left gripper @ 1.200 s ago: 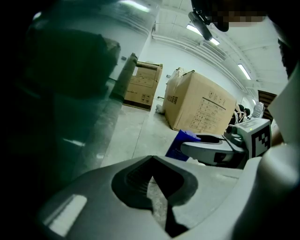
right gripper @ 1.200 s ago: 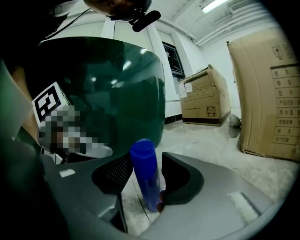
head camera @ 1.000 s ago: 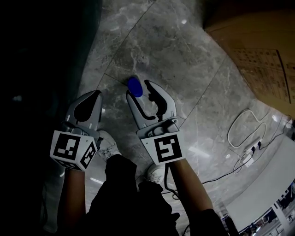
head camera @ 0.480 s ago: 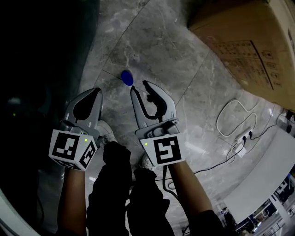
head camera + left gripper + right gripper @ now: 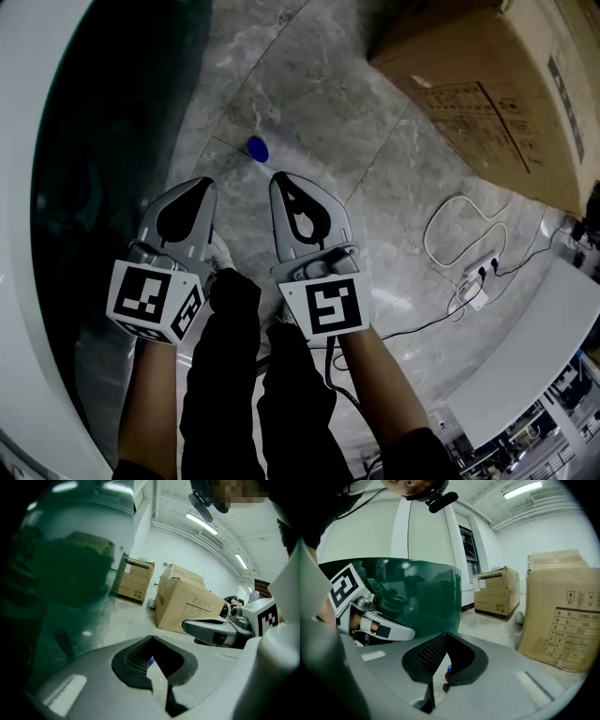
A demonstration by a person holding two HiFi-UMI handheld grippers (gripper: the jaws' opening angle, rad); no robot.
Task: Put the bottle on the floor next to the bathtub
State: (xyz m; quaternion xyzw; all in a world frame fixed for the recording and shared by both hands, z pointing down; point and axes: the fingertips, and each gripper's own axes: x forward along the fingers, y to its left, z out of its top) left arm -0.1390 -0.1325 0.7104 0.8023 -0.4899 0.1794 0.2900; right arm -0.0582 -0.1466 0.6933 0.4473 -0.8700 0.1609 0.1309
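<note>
The bottle (image 5: 257,148) shows only as a small blue cap, standing on the grey marble floor just right of the dark green bathtub (image 5: 112,141). Both grippers hang side by side above the floor, short of the bottle and apart from it. My left gripper (image 5: 197,184) is shut and empty. My right gripper (image 5: 281,178) is shut and empty too. A sliver of the blue bottle (image 5: 150,660) peeks through the left gripper's jaw window, and the same bottle (image 5: 449,669) shows through the right one's. The bathtub's green wall (image 5: 422,597) fills the left of the right gripper view.
A large cardboard box (image 5: 487,84) stands at the upper right, with more boxes (image 5: 136,581) farther off. A white cable (image 5: 450,234) and power strip (image 5: 473,295) lie on the floor to the right. The person's dark trouser legs (image 5: 234,375) are below the grippers.
My right gripper's jaws have gone from open to shut. Both grippers have drawn back from the bottle, which stays on the floor. The bathtub's white rim has come into view.
</note>
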